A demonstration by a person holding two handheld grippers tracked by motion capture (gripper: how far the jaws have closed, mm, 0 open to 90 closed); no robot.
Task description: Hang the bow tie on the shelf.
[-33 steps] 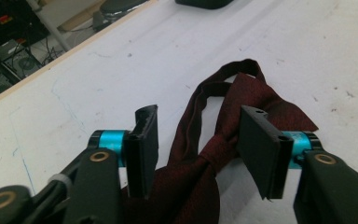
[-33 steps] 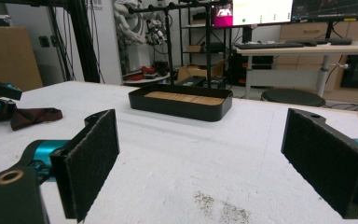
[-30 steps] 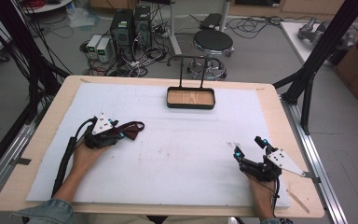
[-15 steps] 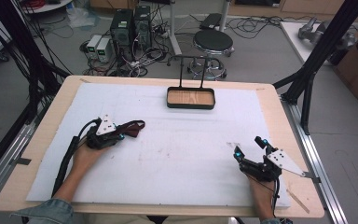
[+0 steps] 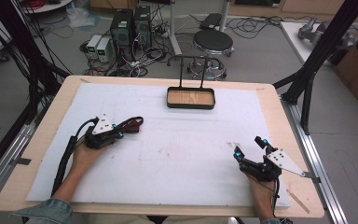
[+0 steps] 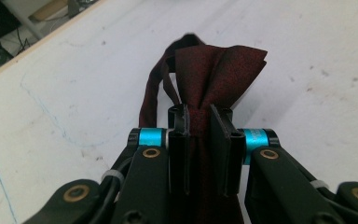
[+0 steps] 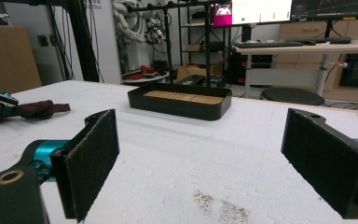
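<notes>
Jaws closed — crumpled maroon cloth (image 6: pixel 205 79) (pinched).

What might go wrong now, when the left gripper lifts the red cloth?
1. The left gripper has just closed on a bunched fold of the cloth; the loose strap end may drag on the table or catch.
2. The pinch looks narrow, so the cloth may slip out.
3. The tray stands far off, and the right gripper is open and distant, so it cannot help quickly.

One dark red cloth (image 5: pixel 131 125), one black tray (image 5: pixel 190 98), two tongs (image 5: pixel 121 134)
</notes>
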